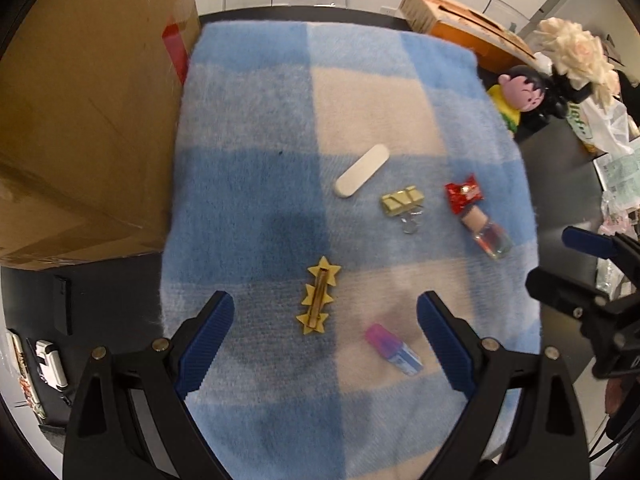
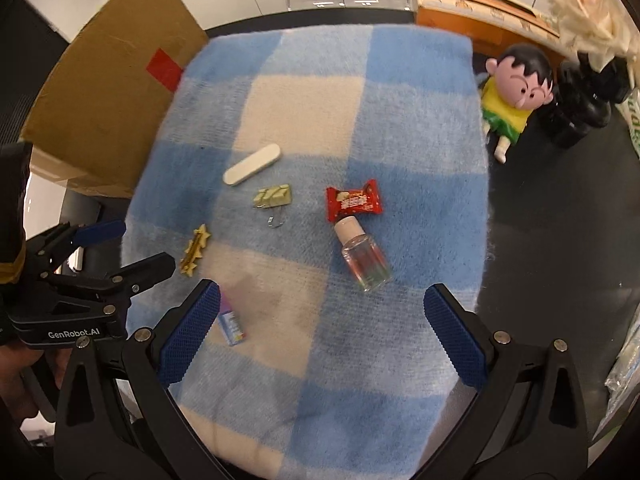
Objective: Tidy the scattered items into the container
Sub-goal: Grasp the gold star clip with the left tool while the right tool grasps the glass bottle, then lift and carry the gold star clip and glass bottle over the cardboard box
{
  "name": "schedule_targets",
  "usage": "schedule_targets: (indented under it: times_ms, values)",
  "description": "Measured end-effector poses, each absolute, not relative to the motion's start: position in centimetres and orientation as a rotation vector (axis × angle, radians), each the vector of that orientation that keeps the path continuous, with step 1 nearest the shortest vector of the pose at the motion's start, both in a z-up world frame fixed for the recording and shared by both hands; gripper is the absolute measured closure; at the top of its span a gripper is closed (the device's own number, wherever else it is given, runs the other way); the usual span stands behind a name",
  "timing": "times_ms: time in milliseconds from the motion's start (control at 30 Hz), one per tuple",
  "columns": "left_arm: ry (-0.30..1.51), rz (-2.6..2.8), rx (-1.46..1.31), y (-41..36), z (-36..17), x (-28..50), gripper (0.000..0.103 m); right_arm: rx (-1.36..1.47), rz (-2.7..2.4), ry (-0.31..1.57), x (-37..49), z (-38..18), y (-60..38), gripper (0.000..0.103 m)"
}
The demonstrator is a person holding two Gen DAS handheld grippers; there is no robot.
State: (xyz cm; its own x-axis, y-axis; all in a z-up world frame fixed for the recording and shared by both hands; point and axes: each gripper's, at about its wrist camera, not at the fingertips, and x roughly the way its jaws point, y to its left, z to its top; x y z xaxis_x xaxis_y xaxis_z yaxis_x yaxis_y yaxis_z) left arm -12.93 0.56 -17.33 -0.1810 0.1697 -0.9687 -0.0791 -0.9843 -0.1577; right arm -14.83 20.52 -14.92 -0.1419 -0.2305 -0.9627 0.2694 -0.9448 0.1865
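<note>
a large cardboard box (image 1: 80, 120) stands at the far left, along the left edge of a blue-and-cream checked blanket (image 1: 260, 120) spread over the dark bench (image 2: 560, 208). the left gripper (image 1: 326, 340) hovers over the blanket's near end, jaws released and holding nothing. between its fingers lies a yellow star hair clip (image 1: 318, 300), clasp side up, its long axis running near to far with a slight lean to the right. just right of it a small pink-capped tube (image 1: 394, 348) lies slantwise, cap toward the far left. farther back a white nail file (image 1: 362, 176) rests on the diagonal, its far end pointing right. right of the file sits a gold binder clip (image 1: 402, 200) with its wire handles toward the near side. next comes a red candy wrapper (image 2: 353, 200), and touching its near edge a small clear bottle (image 2: 362, 256) lies on its side, cap toward the wrapper, base pointing near and right. the right gripper (image 2: 322, 336) hangs above the near right part of the blanket, jaws spread wide and empty. off the blanket's right edge a cartoon boy figurine (image 2: 512, 92) lies on the bench, beside a cream artificial flower (image 2: 588, 4) and an orange cardboard box (image 2: 472, 4) at the far edge.
</note>
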Motion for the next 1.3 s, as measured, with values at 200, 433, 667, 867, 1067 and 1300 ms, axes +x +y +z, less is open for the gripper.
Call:
schedule_targets:
  times_ms: [200,433,667,867,1067,1300]
  values:
    - [-0.086,2.269,-1.936,0.4,-19.5,-13.5,0.024,1.844,-2.113,0.067,-15.8,-17.3,20.0,0.005]
    - [-0.068,2.228,-1.958,0.6,-21.4,-13.9,0.036,1.898,-2.089,0.057,-16.7,-19.8,19.9,0.022]
    - [-0.074,2.201,-1.991,0.6,-22.9,-14.3,0.045,1.957,-2.068,0.075,-17.7,-21.6,20.1,0.032]
    - [-0.085,2.207,-1.999,0.3,-23.0,-14.2,0.066,1.98,-2.039,0.119,-18.0,-22.4,19.6,0.065]
    - [-0.099,2.197,-2.0,-0.1,-22.9,-13.9,0.079,1.985,-2.03,0.136,-17.8,-22.3,19.0,0.075]
    - [-0.145,2.188,-1.987,-0.5,-22.2,-13.4,0.082,1.974,-2.047,0.103,-17.4,-21.1,19.0,0.075]
